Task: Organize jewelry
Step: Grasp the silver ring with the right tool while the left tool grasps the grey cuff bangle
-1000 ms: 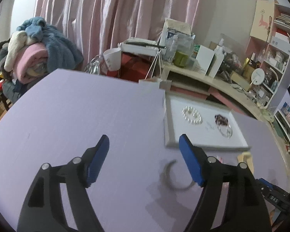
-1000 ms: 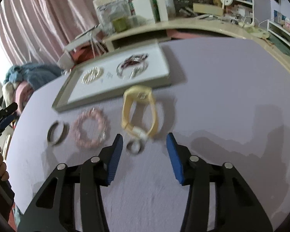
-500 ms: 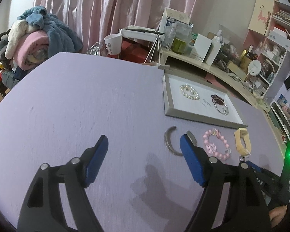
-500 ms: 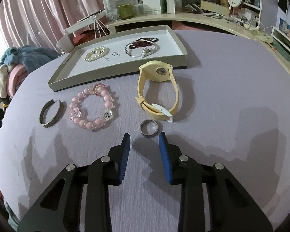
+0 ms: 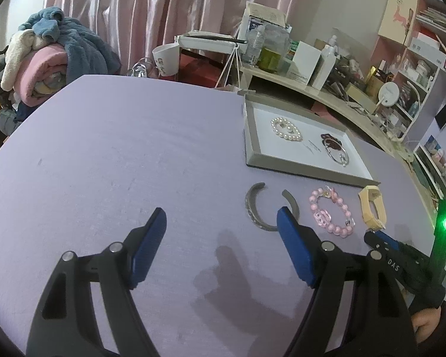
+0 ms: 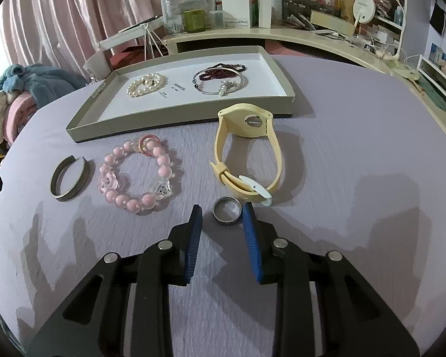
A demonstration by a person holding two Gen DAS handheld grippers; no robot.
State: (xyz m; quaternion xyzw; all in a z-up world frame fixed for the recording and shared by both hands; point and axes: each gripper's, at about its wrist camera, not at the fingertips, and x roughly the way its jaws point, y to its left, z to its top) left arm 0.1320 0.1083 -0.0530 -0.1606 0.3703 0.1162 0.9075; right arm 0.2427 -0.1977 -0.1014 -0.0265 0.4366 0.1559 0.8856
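Before you: matt lilac tablecloth (image 6: 356, 136), glossy pink bead bracelet (image 6: 135, 175), shiny metal ring (image 6: 227, 210), smooth yellow plastic watch (image 6: 246, 151), dull metal cuff (image 6: 70, 177).

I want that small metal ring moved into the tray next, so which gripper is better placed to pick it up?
Right. The right gripper is closing with the ring just ahead of its tips, not yet pinched. The left gripper is open over bare table, nearer the cuff bracelet.

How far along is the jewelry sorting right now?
Done: the pearl bracelet, dark red beads and silver bangle lie in the tray. In hand: the right gripper is closing around the ring, not yet gripping. Left: pink bead bracelet, metal cuff and yellow watch on the table; left gripper open, empty.
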